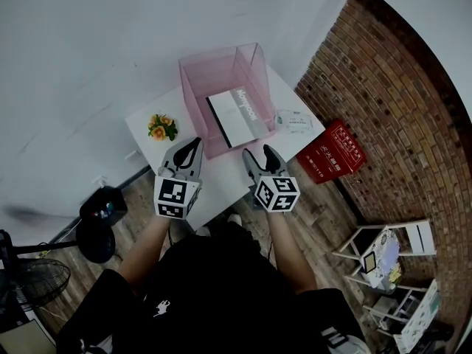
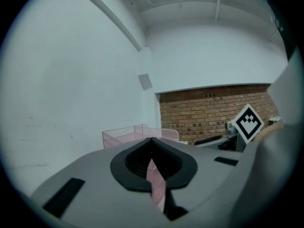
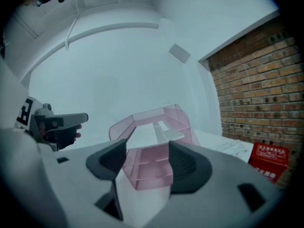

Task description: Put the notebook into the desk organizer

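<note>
A pink see-through desk organizer (image 1: 193, 87) stands on the small white table (image 1: 221, 183). A white and grey notebook (image 1: 236, 116) lies inside it, leaning toward the right wall. In the head view both grippers hover over the table's near edge, short of the organizer. My left gripper (image 1: 193, 143) is shut, its tips meeting, with nothing held. My right gripper (image 1: 259, 152) is open and empty. Between its jaws the right gripper view shows the organizer (image 3: 142, 172) and notebook (image 3: 156, 129) ahead of my right gripper (image 3: 147, 158). From my left gripper (image 2: 151, 141), the organizer (image 2: 123, 134) shows just past its tips.
A small pot of orange flowers (image 1: 162, 127) sits on the table left of the organizer, a clear packet (image 1: 295, 121) to its right. A red box (image 1: 332, 153) leans on the floor by the brick wall (image 1: 398, 87). A black fan (image 1: 99, 220) stands at the left, a white rack (image 1: 383, 257) at the right.
</note>
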The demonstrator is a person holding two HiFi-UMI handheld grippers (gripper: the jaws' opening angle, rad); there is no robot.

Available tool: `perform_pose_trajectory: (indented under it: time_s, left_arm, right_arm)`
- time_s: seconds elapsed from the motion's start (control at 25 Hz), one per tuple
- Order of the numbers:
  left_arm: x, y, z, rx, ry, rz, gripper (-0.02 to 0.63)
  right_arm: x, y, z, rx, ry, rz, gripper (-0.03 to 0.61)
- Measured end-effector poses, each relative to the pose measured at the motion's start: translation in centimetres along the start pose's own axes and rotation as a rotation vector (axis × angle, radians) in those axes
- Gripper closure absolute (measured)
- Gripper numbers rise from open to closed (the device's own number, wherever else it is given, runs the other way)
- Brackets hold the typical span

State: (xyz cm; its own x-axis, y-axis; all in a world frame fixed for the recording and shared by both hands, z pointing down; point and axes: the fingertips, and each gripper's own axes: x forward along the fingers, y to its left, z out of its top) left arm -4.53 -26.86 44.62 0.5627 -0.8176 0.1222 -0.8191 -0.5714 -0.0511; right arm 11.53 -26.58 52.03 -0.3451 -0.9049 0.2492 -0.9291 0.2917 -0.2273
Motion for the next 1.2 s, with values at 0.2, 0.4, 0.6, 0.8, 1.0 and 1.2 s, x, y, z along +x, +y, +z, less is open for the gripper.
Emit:
perform_pose_trajectory:
  time_s: [0.2, 0.4, 0.6, 0.8, 1.0, 1.2]
  left_arm:
    - [0.2, 0.5, 0.2, -0.041, -0.006, 0.010, 0.611]
    - [0.0, 0.2, -0.1, -0.035, -0.006, -0.016, 0.611]
    - [-0.1, 0.7, -0.6, -0.014, 0.008, -0.008, 0.611]
    - [0.0, 1.5, -0.9, -0.028, 0.020, 0.004, 0.611]
    - [0.4, 2.1, -0.7, -0.025, 0.015, 0.014, 0.611]
    - [0.6, 2.4, -0.7, -0.028, 0.015, 0.025, 0.611]
  right_arm:
    - [-0.2, 0.5, 0.7, -0.095, -0.009, -0.010, 0.311]
    - [0.4, 0.5, 0.2, -0.130, 0.006, -0.020, 0.310]
    - [1.4, 0.2, -0.1, -0.161, 0.024, -0.027, 0.310]
    - [2.4, 0.2, -0.1, -0.188, 0.033, -0.029, 0.310]
    - [3.1, 0.3, 0.0, -0.200, 0.040, -0.025, 0.310]
    - [3.8, 0.4, 0.1, -0.189, 0.037, -0.020, 0.310]
